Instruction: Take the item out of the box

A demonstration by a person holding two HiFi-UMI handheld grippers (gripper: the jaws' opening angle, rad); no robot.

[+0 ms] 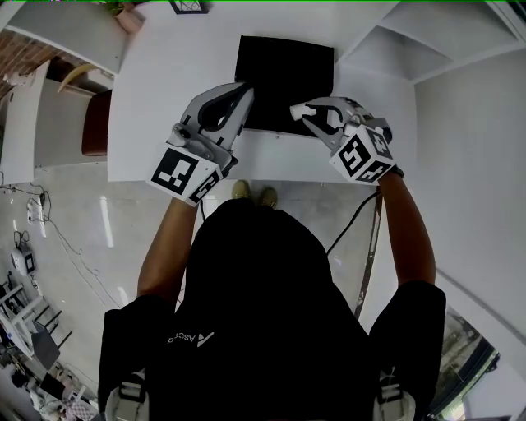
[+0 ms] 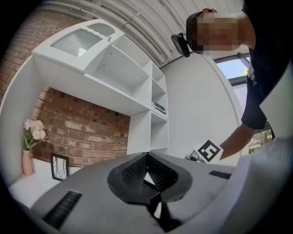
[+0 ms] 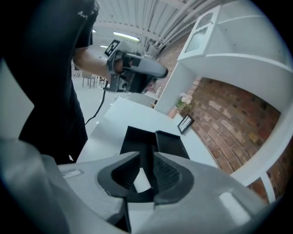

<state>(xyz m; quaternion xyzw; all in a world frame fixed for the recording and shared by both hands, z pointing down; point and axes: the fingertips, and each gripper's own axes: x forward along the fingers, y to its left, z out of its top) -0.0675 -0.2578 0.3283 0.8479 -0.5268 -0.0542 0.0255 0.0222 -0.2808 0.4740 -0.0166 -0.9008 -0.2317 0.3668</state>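
Note:
A flat black box lies on the white table, its lid looking shut from above. My left gripper is at the box's left edge, tilted up, its jaws shut with nothing between them. My right gripper hovers over the box's near edge. In the right gripper view its jaws stand a little apart, and the black box shows through the narrow gap, beyond the tips. I see nothing held. What is inside the box is hidden.
A small picture frame and a pink vase of flowers stand at the table's far side by a brick wall. White shelves rise on the right. A cable hangs from the right gripper.

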